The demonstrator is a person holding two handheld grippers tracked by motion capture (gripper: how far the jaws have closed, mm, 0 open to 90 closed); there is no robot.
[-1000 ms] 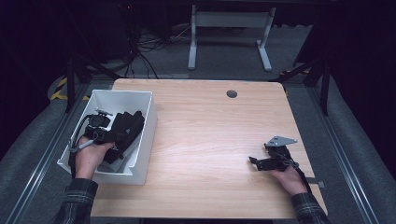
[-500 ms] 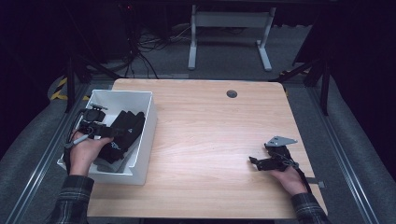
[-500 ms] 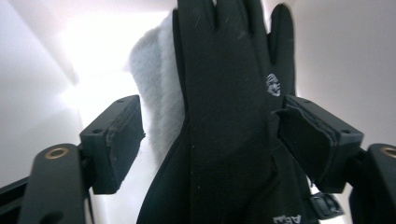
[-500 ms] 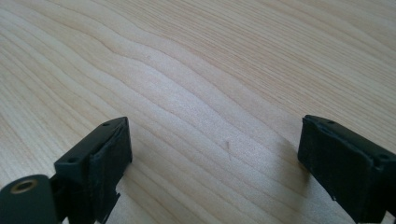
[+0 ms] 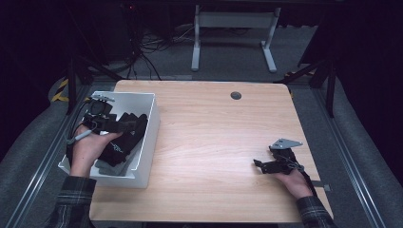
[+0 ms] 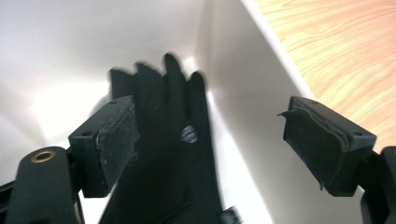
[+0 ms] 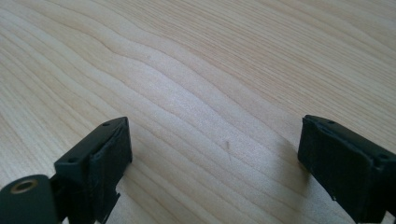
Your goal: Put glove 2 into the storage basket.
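No words or labels can be read anywhere; a small pale mark on the black glove (image 6: pixel 168 154) is showing in the left gripper view, but it is too blurred to read.

The high view is showing the whole wooden table (image 5: pixel 223 142), with a white bin (image 5: pixel 148 130) sitting at its left side and a small dark round hole (image 5: pixel 235 95) near the far edge. It is also showing both hands and their checked sleeves coming in from the near side. The left gripper view is looking down into the bin, where the glove is lying on the white floor with its fingers pointing to the far corner. The right gripper view is looking at bare wood grain up close.

The left gripper (image 5: pixel 119 124) is hanging over the bin, above the glove. Its jaws have just been opening, and now they are standing wide apart. The glove is lying below and between them, but the pads (image 6: pixel 116 140) are not pressing on it, so the glove is let go.

The right gripper (image 5: pixel 260 166) is resting low on the table at the near right, well apart from the bin. Its jaws are also standing wide apart, with just wood between them, holding nothing.
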